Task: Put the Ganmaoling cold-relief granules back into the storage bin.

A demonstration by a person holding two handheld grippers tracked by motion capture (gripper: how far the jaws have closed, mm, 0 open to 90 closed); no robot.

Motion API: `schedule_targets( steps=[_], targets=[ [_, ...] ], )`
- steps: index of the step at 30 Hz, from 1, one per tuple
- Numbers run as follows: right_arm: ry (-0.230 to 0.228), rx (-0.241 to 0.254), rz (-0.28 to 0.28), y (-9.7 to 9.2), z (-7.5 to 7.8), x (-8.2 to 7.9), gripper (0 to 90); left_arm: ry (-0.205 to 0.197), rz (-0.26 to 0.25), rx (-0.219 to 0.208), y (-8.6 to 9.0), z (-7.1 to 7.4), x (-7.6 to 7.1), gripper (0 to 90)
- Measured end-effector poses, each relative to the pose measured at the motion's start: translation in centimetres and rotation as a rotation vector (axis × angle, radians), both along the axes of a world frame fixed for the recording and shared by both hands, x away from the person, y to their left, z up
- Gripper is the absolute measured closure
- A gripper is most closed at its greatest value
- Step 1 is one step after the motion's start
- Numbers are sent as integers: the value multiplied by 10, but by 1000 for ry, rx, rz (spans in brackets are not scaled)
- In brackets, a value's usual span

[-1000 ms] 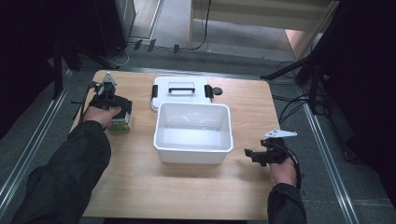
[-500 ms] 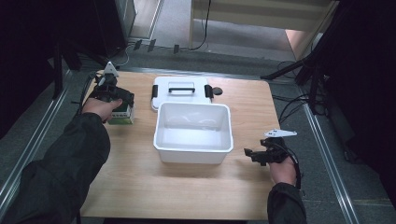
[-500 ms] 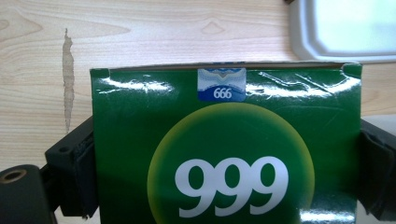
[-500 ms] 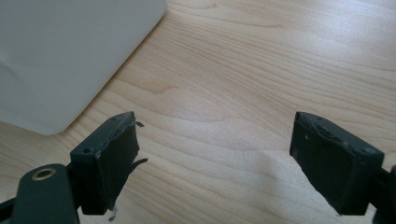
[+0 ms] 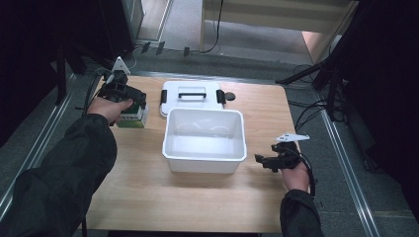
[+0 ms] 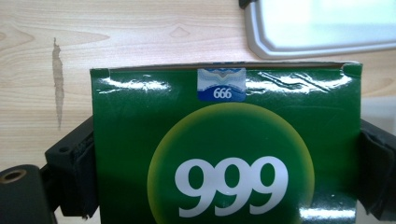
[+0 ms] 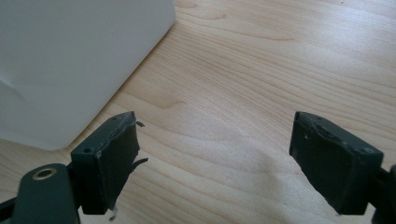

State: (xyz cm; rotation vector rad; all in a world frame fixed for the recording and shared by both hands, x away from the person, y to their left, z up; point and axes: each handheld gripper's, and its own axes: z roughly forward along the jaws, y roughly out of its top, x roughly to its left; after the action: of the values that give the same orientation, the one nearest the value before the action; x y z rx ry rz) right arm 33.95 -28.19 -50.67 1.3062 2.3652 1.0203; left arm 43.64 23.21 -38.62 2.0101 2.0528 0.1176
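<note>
A green box (image 5: 133, 117) marked "999" sits at the table's left, and my left gripper (image 5: 122, 98) is shut on it from above. In the left gripper view the green box (image 6: 226, 154) spans the gap between both black jaws, which press its two sides. A white open bin (image 5: 205, 140) stands mid-table, with its white lid (image 5: 191, 95) lying flat behind it. My right gripper (image 5: 264, 160) rests low on the wood to the right of the bin, open. In the right gripper view the right gripper (image 7: 212, 161) holds nothing, and the bin's wall (image 7: 70, 60) is at left.
The wooden table (image 5: 148, 197) has bare wood in front of the bin and along its right side. A small dark round knob (image 5: 230, 96) lies beside the lid. Metal rails and cables run along the floor at both sides of the table.
My left gripper with the green box has shifted slightly toward the table's back. The right gripper has stayed where it was.
</note>
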Motion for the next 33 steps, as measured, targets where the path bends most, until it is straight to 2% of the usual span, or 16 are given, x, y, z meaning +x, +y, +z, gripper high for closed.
schedule_targets(
  steps=[5,6,11,12,16,17,18,24,30,33],
  targets=[
    [3,-4,9,4,0,2,159,3,2,15,-7,13,-2,51],
    [2,-3,13,5,-1,4,160,-5,-6,18,-9,21,-3,51],
    [6,-7,13,6,-1,4,160,-21,-13,4,-15,35,-6,51],
    [7,-8,11,6,-1,4,160,-25,-24,17,-19,42,-7,51],
    [6,-6,7,5,0,3,160,-42,-36,16,-27,58,-8,51],
    [11,-7,3,5,0,2,159,-46,-58,25,-29,64,-9,51],
    [10,-7,3,4,0,2,160,-49,-58,15,-32,67,-9,51],
    [7,-1,-9,1,0,-1,159,-58,-100,5,-49,79,-12,51],
    [8,1,-21,-2,0,-3,159,-60,-115,15,-62,90,-11,51],
    [8,-1,-23,-2,0,-3,159,-70,-123,2,-72,93,-9,51]
  ],
)
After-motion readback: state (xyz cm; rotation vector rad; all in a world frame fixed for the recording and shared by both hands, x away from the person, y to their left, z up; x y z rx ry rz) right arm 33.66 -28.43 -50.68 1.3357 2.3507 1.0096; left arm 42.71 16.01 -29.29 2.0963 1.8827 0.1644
